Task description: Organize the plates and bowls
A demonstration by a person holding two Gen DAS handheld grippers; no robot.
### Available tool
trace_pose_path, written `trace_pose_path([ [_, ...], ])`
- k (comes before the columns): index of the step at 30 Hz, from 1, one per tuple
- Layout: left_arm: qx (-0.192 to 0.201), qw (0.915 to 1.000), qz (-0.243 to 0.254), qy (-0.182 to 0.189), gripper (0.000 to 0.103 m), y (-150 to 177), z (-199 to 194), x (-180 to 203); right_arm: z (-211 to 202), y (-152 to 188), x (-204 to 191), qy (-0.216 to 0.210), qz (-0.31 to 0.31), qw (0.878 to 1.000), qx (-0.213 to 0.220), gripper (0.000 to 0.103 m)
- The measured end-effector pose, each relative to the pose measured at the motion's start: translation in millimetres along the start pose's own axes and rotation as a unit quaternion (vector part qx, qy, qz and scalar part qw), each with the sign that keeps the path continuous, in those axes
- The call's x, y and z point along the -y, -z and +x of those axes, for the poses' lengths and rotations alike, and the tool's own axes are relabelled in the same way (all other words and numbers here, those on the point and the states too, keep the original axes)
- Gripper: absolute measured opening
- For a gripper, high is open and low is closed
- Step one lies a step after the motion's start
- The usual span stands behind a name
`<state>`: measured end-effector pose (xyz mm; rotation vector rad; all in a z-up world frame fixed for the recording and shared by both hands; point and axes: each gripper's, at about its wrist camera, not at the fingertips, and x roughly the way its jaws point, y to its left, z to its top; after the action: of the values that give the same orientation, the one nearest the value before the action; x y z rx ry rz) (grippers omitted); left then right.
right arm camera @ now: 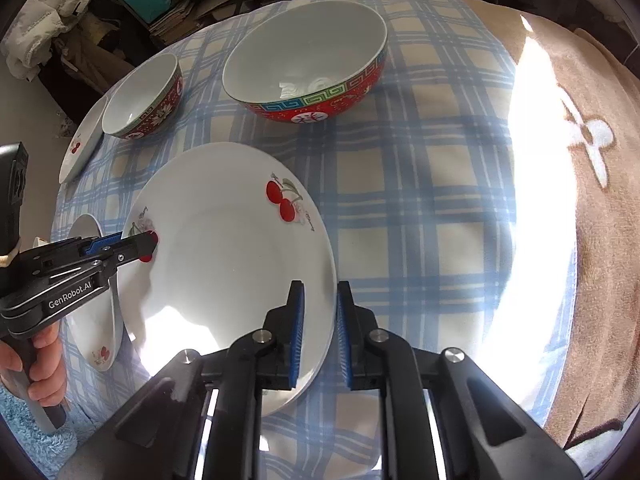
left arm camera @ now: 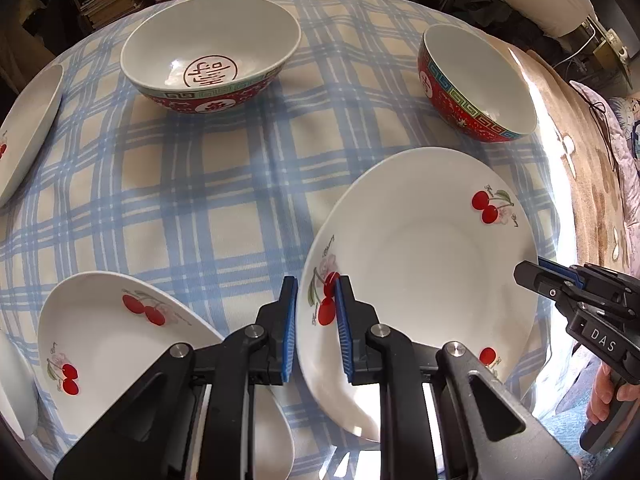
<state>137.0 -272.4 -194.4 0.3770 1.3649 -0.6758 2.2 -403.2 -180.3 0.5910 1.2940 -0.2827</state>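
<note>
Left gripper (left arm camera: 316,280) clamped narrow on near rim of large cherry plate (left arm camera: 424,280). Right gripper (right arm camera: 320,288) likewise pinching opposite rim. Two red bowls (left arm camera: 212,64) beyond fingertips.

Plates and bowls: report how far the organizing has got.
Done: nothing looks stacked yet. The two red bowls stand apart, and the smaller cherry plates lie scattered on the checked cloth. In hand: the left gripper and right gripper each pinch opposite rims of the large cherry plate. Left: gathering everything.
</note>
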Motion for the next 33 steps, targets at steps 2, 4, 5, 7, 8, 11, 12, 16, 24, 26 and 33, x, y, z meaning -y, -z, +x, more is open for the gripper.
trace_pose_path([
  [2, 0.002, 1.0000, 0.002, -0.004, 0.018, 0, 0, 2, 5, -1, 2, -0.009, 0.010, 1.000, -0.005, 0.015],
  [4, 0.007, 0.9998, 0.012, -0.014, 0.018, 1, 0, 8, 11, -1, 5, -0.015, 0.019, 1.000, -0.014, 0.015],
  [5, 0.011, 0.9994, 0.023, -0.022, 0.019, 2, 0, 14, 11, -1, 5, -0.014, 0.019, 1.000, -0.013, 0.015],
  [7, 0.016, 0.9989, 0.031, -0.030, 0.019, 2, 1, 20, 8, -1, 7, -0.015, 0.023, 1.000, -0.010, 0.015],
  [8, 0.015, 0.9991, 0.028, -0.029, 0.019, 1, 1, 21, 8, -2, 7, -0.017, 0.026, 0.999, -0.008, 0.015],
  [11, 0.015, 0.9989, 0.029, -0.032, 0.019, 0, 0, 27, 5, -2, 5, -0.011, 0.022, 1.000, -0.004, 0.015],
  [12, 0.016, 0.9988, 0.031, -0.036, 0.019, 1, -2, 29, 4, -2, 4, -0.004, 0.016, 1.000, -0.002, 0.015],
  [16, 0.020, 0.9982, 0.036, -0.043, 0.018, 1, -8, 35, 1, -3, -1, 0.005, 0.005, 1.000, 0.005, 0.015],
  [24, 0.026, 0.9987, 0.031, -0.030, 0.017, 5, -25, 32, -20, -9, -1, 0.007, 0.006, 0.999, 0.033, 0.015],
  [26, 0.027, 0.9987, 0.030, -0.031, 0.017, 5, -28, 26, -23, -9, -3, 0.008, 0.003, 0.999, 0.034, 0.015],
  [33, 0.039, 0.9983, 0.021, -0.039, 0.017, 12, -50, 8, -33, -7, -15, 0.005, -0.004, 0.999, 0.044, 0.015],
])
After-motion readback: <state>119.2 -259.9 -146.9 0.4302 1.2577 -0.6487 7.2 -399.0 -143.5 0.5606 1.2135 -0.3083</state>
